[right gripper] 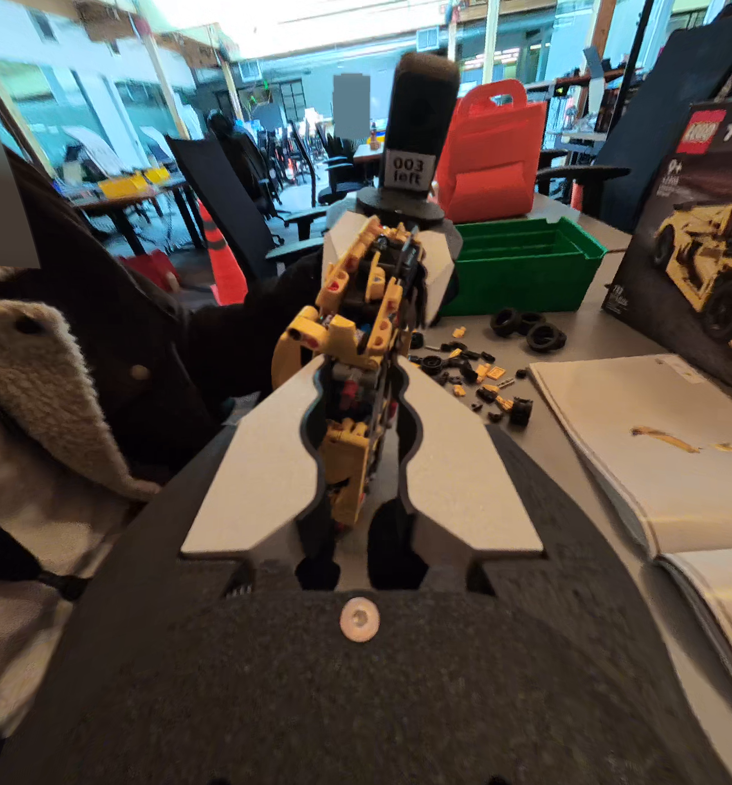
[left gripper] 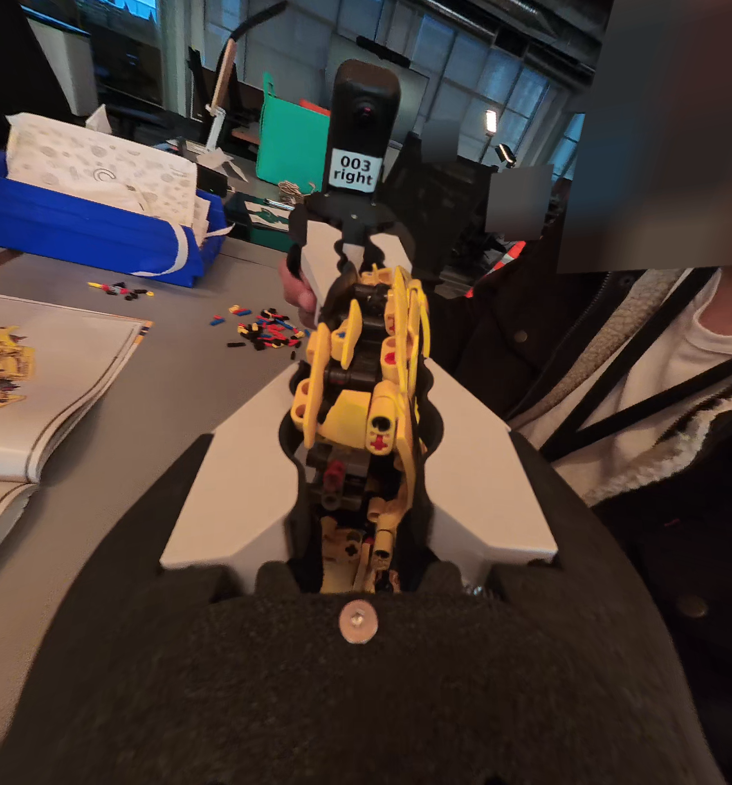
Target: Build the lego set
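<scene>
a: where is the lego model (left gripper: 368, 382)?

b: up in the air above the table (left gripper: 177, 382), caught between both tools. the left gripper (left gripper: 362, 408) is closed around one end of the yellow and black build, its white fingers (left gripper: 245, 480) pressing each side.

a: and the other one?

b: the right gripper (right gripper: 358, 403) is clamped on the opposite end, so the two face each other with the model (right gripper: 356, 331) spanning between them. in the left wrist view the right gripper (left gripper: 358, 265) shows at the far end, pinched on the model.

a: what lies on the table?

b: an open instruction booklet (right gripper: 653, 446), a scatter of small loose pieces (left gripper: 266, 327), some black tyres (right gripper: 525, 327), a green bin (right gripper: 521, 263), a blue bin (left gripper: 88, 229) with paper bags in it, and the set's box (right gripper: 704, 238) standing upright at the right edge.
</scene>
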`<state>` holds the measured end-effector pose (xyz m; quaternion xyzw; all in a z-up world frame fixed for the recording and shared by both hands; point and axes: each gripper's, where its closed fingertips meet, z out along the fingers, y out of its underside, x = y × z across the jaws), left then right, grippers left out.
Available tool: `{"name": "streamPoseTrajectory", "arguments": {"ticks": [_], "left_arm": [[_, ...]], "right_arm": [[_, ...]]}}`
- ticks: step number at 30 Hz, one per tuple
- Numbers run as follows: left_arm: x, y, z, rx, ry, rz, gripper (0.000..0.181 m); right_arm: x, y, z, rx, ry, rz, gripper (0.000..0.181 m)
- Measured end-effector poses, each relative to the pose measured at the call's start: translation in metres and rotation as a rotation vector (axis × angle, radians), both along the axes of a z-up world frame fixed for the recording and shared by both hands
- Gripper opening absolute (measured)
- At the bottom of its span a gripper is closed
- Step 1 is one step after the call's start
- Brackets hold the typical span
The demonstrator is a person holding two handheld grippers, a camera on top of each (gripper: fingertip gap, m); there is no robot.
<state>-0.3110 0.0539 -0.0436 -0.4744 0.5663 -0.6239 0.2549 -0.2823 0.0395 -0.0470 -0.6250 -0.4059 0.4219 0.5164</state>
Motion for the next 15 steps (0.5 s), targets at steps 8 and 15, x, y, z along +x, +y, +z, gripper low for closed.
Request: {"name": "streamPoseTrajectory", "arguments": {"ticks": [8, 15], "left_arm": [[0.003, 0.001, 0.0, -0.06, -0.008, -0.012, 0.049], [0.005, 0.002, 0.002, -0.093, -0.038, -0.02, 0.048]], "right_arm": [[0.026, -0.002, 0.005, 0.491, -0.211, -0.16, 0.037], [0.016, -0.011, 0.017, 0.896, -0.437, -0.211, 0.03]]}}
